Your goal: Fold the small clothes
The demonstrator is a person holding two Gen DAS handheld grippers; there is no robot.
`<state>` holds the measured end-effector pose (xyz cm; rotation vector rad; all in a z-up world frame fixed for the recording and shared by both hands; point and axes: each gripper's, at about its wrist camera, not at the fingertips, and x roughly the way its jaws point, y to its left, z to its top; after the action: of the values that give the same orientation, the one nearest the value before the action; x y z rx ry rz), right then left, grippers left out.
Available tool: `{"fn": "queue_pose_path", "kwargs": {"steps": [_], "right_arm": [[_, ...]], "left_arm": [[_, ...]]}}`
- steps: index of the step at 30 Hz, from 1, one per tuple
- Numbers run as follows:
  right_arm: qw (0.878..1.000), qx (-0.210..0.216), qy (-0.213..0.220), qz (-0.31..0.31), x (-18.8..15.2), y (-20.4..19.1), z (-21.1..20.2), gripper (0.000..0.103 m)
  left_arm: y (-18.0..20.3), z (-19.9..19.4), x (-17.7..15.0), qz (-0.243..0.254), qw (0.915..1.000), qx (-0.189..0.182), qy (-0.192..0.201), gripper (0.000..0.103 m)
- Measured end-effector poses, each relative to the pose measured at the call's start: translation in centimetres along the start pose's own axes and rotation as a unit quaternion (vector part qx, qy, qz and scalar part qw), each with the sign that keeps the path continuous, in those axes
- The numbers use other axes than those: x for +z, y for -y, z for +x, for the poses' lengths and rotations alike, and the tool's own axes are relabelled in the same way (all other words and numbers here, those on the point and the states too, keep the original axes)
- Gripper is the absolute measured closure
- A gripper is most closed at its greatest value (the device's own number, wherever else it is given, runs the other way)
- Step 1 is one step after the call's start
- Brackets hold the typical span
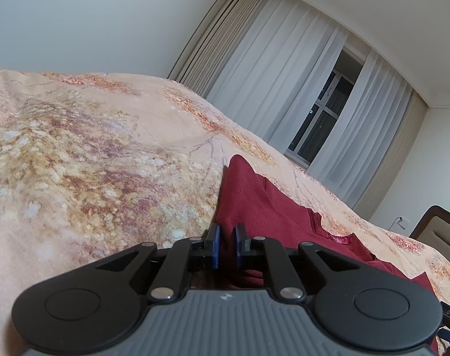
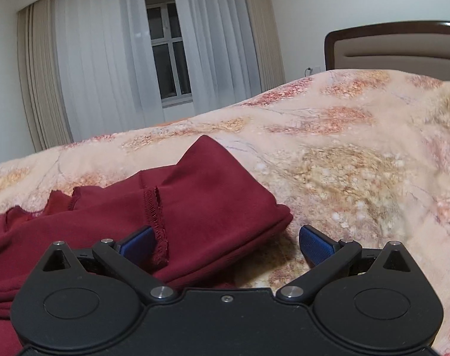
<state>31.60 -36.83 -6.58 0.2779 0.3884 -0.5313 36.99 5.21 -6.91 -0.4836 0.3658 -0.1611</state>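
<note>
While I look through the left wrist camera, I see the left hand-held gripper with its two blue pads drawn close together, pinching a fold of the dark red garment. That garment lies on the bed, on a peach bedspread printed with rust and gold flowers. It runs away from the pads toward the right, one corner raised in a peak ahead of the fingers. Behind the bed I see sheer white curtains with a dark window showing in the gap between them, and a piece of the headboard at the far right.

Through the right wrist camera, the right hand-held gripper stands with its jaws wide apart and clamps nothing. Its left blue pad sits against the garment, beside a stitched seam, while the right pad is over bare bedspread, clear of the cloth. The folded edge of the garment lies between the two pads, nearer the left one. The garment spreads off to the lower left of this view. Curtains, window and headboard fill the background.
</note>
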Motion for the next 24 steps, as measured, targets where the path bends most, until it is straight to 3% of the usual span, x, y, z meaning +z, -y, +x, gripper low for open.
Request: {"fn": "queue_pose_path", "kwargs": {"steps": [12, 17, 18, 21, 22, 24], "right_arm": [[0.999, 0.016, 0.02, 0.046, -0.6, 1.5, -0.3, 0.0], [0.998, 0.029, 0.02, 0.061, -0.8, 2.1, -0.3, 0.0], [0.997, 0.035, 0.022, 0.068, -0.8, 2.4, -0.4, 0.0], [0.991, 0.066, 0.031, 0.108, -1.0, 3.8, -0.8, 0.0], [0.988, 0.078, 0.034, 0.125, -1.1, 4.4, -1.0, 0.0], [0.982, 0.099, 0.039, 0.157, -1.3, 5.5, -1.3, 0.0]], "left_arm": [[-0.1, -0.3, 0.1, -0.009, 0.9999, 0.001, 0.006, 0.094], [-0.1, 0.0, 0.8, -0.018, 0.9997, 0.001, -0.013, 0.085], [0.0, -0.1, 1.1, -0.018, 0.9997, 0.005, -0.015, 0.077], [1.6, -1.0, 1.8, 0.011, 0.9998, 0.012, -0.006, 0.033], [2.3, -1.5, 2.0, 0.026, 0.9995, 0.019, 0.001, 0.025], [3.6, -2.5, 2.4, 0.052, 0.9982, 0.03, 0.011, 0.019]]}}
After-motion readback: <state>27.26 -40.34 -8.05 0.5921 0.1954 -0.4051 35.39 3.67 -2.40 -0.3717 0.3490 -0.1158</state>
